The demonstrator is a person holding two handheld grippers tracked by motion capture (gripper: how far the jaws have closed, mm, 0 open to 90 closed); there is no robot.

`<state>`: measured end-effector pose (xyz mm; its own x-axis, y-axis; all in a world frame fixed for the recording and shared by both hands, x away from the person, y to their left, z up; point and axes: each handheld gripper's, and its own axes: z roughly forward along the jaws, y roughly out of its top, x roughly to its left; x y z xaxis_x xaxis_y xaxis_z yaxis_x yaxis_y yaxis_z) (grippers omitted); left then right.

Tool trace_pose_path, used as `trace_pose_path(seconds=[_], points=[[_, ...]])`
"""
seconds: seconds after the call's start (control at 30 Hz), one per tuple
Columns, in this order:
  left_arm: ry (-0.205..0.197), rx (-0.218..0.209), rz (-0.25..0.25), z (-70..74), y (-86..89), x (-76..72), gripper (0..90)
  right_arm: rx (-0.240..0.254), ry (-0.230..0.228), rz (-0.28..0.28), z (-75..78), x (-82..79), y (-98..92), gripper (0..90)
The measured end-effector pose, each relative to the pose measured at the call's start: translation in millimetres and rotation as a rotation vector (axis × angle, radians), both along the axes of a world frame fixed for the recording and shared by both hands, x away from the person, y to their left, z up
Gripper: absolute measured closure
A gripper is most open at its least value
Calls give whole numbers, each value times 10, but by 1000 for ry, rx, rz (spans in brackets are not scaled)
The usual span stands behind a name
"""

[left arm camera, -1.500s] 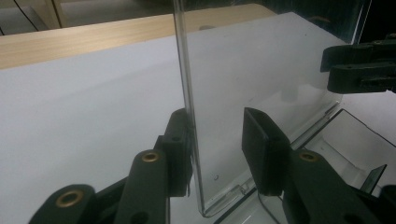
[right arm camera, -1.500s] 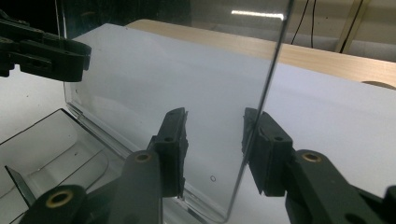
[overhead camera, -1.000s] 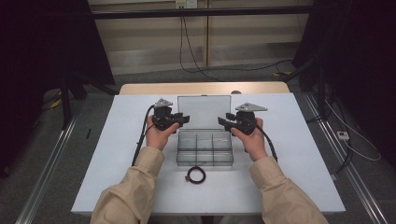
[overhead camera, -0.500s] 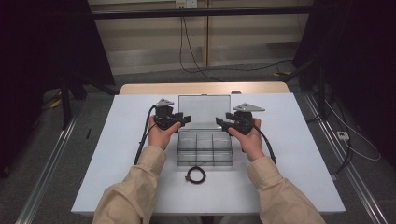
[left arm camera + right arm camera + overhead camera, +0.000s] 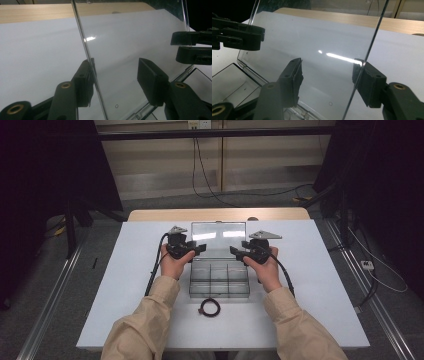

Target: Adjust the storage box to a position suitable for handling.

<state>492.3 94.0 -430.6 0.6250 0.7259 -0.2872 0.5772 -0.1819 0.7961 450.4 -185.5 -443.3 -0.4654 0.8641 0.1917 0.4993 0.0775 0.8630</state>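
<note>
You have a clear plastic compartment box at the middle of the white counter, its transparent lid standing open, tilted up and away from you on the far-side hinge. Left gripper straddles the lid's left edge; in the left gripper view the edge runs up between the two fingers, close against the left one, with a wide gap to the other, so the fingers are spread and not pinching. Right gripper mirrors this at the right edge; in the right gripper view the edge crosses in front of the right-hand finger, and the fingers likewise stand well apart. Whether either pad actually touches the plastic, you cannot tell. Judgement: one gripper on each side steadies the lid evenly so it does not twist on the hinge, likely to swing it. Box long axis runs left-right across the counter; the dividers split it into small cells, the lid's face turned toward you. A small black ring-shaped cord loop lies on the counter just beside the box's near edge, untouched.
</note>
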Motion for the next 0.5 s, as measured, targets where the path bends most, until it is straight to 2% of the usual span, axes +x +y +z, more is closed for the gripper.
trace_pose_path(seconds=[0.5], points=[[22, -17, 21, -60, -35, 22, 431, 9, 18, -6, -43, 35, 22, 354]])
